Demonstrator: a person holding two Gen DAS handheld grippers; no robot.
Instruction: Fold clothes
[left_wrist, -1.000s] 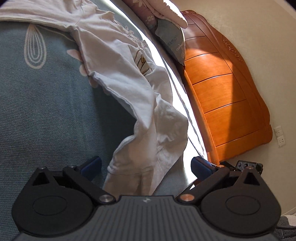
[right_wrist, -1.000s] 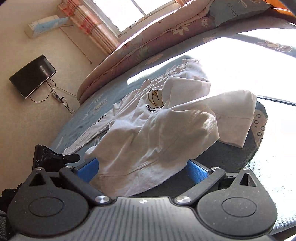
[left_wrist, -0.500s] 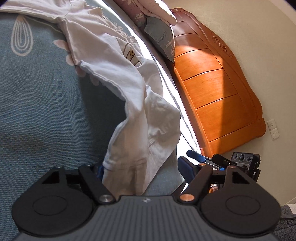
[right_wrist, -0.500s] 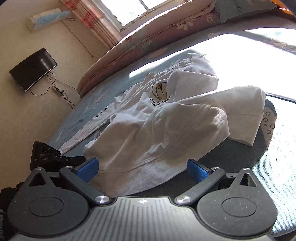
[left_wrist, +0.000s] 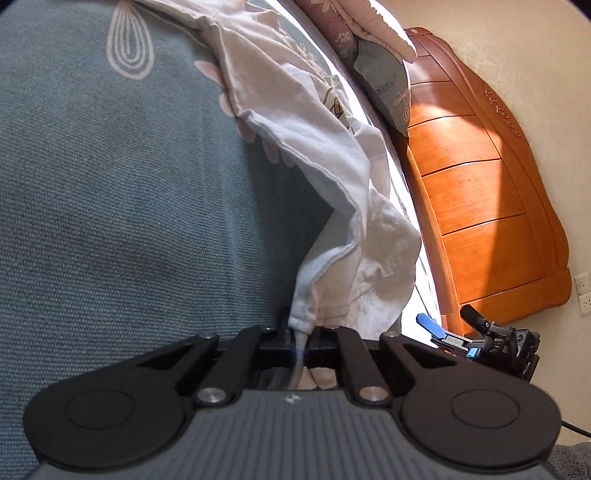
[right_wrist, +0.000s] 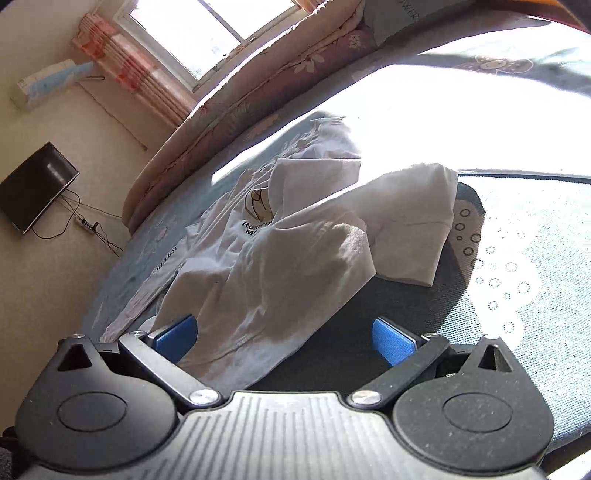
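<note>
Our left gripper (left_wrist: 301, 338) has just pinched the shirt (left_wrist: 325, 177) hem; our right gripper (right_wrist: 284, 341) stays spread, so lifting can begin.

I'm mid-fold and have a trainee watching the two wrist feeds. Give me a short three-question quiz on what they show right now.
1. True or false: the left gripper is shut on a bunched edge of the white shirt.
2. Multiple choice: the right gripper is (A) shut on the shirt, (B) open with shirt hem between its blue pads, (C) holding a pillow.
3. Fill in: the shirt lies on a blue-grey ____, beside an orange wooden headboard.

Key: 1 true; 2 B; 3 bedspread.
</note>
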